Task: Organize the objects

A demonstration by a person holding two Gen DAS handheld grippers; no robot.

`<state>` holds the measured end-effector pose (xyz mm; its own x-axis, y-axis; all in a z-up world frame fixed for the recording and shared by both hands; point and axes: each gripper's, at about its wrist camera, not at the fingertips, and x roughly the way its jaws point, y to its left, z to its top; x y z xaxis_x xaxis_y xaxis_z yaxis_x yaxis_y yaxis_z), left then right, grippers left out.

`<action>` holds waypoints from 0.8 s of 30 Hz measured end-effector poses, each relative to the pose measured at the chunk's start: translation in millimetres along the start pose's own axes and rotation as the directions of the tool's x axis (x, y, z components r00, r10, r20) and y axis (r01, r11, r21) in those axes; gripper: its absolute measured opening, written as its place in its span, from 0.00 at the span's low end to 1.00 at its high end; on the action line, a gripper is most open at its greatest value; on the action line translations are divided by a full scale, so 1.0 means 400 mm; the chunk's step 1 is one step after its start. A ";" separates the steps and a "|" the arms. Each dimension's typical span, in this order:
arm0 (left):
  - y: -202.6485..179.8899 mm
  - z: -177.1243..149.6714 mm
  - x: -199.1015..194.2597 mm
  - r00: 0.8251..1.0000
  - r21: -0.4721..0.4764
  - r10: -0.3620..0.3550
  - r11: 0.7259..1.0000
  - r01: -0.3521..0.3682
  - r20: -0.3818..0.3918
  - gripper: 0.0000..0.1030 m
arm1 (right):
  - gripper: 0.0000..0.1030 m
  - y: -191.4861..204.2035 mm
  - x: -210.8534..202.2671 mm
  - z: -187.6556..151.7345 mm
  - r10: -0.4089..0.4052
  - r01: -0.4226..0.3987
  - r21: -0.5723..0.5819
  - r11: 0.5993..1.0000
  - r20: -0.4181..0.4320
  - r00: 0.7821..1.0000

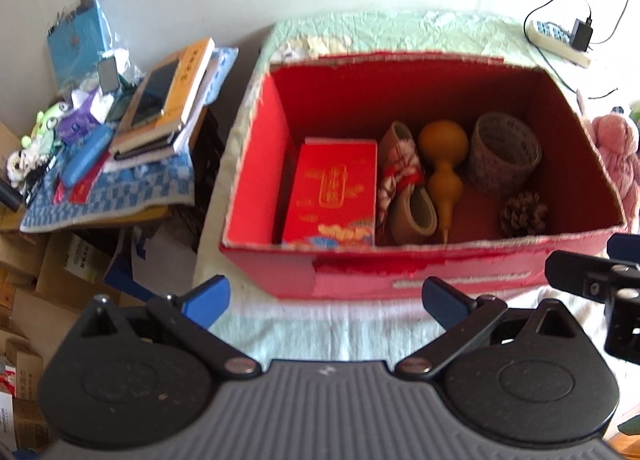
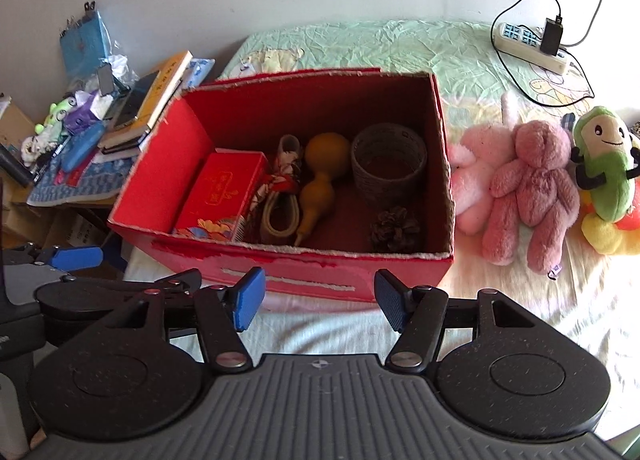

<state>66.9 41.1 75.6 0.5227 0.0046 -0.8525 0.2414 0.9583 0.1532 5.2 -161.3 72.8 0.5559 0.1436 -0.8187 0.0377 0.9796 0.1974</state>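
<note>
The left gripper (image 1: pixel 326 300) has its blue-padded jaws spread wide, holding and touching nothing, low in the frame in front of the red cardboard box (image 1: pixel 400 276). The right gripper (image 2: pixel 320 300) is also spread, less widely, and empty, just short of the box's torn front wall. Inside the box, from left to right, lie a glossy red packet (image 1: pixel 332 196), a rolled tan strap tied with red-and-white cloth (image 1: pixel 404 184), a smooth amber gourd (image 1: pixel 442 164), a woven grey cylinder (image 1: pixel 504 154) and a scaly pinecone (image 1: pixel 524 214). At centre right of the right wrist view, fuzzy pink plush toys (image 2: pixel 528 184) and a green plush (image 2: pixel 604 168) lie on the crinkled sheet.
</note>
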 end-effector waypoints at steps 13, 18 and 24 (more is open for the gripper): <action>-0.010 0.094 -0.021 0.996 0.010 0.018 1.000 -0.019 0.092 0.99 | 0.60 -0.018 -0.023 0.077 -0.022 0.020 0.019 1.000 0.104 0.994; -0.020 0.118 -0.002 0.995 0.023 0.017 1.000 -0.019 0.094 0.99 | 0.55 -0.035 -0.007 0.097 -0.021 0.014 0.061 0.998 0.115 0.993; -0.032 0.139 0.027 0.996 0.033 0.013 0.999 -0.016 0.088 0.99 | 0.55 -0.045 0.019 0.111 -0.047 0.039 0.076 0.996 0.117 0.992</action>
<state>114.9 13.1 92.2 0.5955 -0.0076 -0.8034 0.2600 0.9480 0.1837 45.8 -183.9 87.0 0.6472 0.0796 -0.7581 0.1218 0.9710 0.2059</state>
